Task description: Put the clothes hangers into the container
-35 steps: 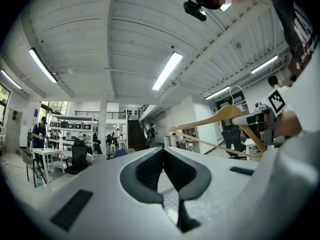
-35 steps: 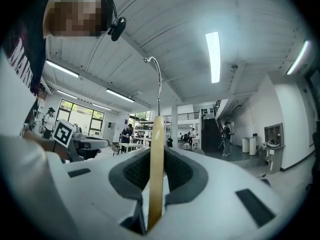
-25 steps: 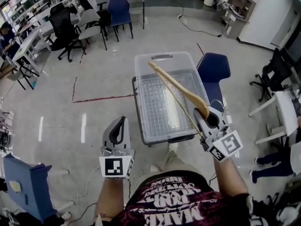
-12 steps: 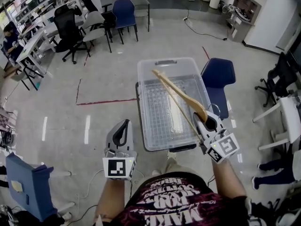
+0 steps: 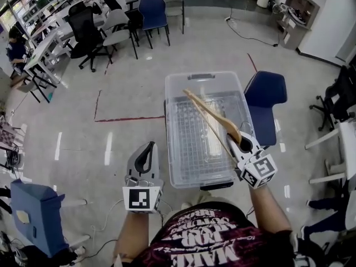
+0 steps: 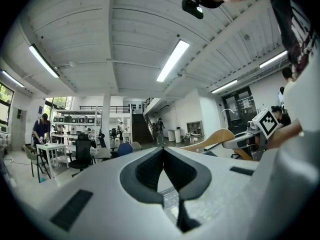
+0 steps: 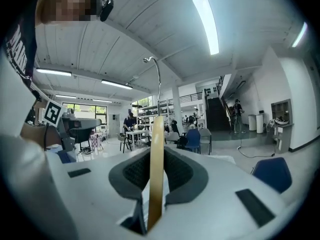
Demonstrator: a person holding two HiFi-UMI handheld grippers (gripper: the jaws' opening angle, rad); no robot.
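**Wooden hanger poised over the open bin**

Nearest the person, the left gripper [image 5: 147, 147] is pinched shut on nothing, its grey ribbed pads meeting in a seam; it hangs just short of the container's near-left corner. The right gripper [image 5: 240, 142] is clamped on one shoulder end of the hanger [image 5: 213, 114], the wood standing edge-on between its pads; the rest of the hanger slants out above the container [image 5: 201, 76], apparently not yet touching it.

The hanger is a curved, varnished wooden arm with a thin crossbar beneath and a slim wire hook [image 7: 155, 69]; it looks light and stiff, though smooth enough to pivot in a grip this far out on the end; a hold nearer the neck would likely swing less. The hook could catch on the rim as it goes down.

The container is clear, rounded-cornered plastic with a grid-ribbed bottom, and looks empty; it sits on a dark base. Just beside its right wall stands a blue padded chair [image 5: 266, 91]; beyond lie a pale glossy floor [image 5: 133, 71] crossed by a red tape line [image 5: 125, 118], then black office chairs [image 5: 89, 29].
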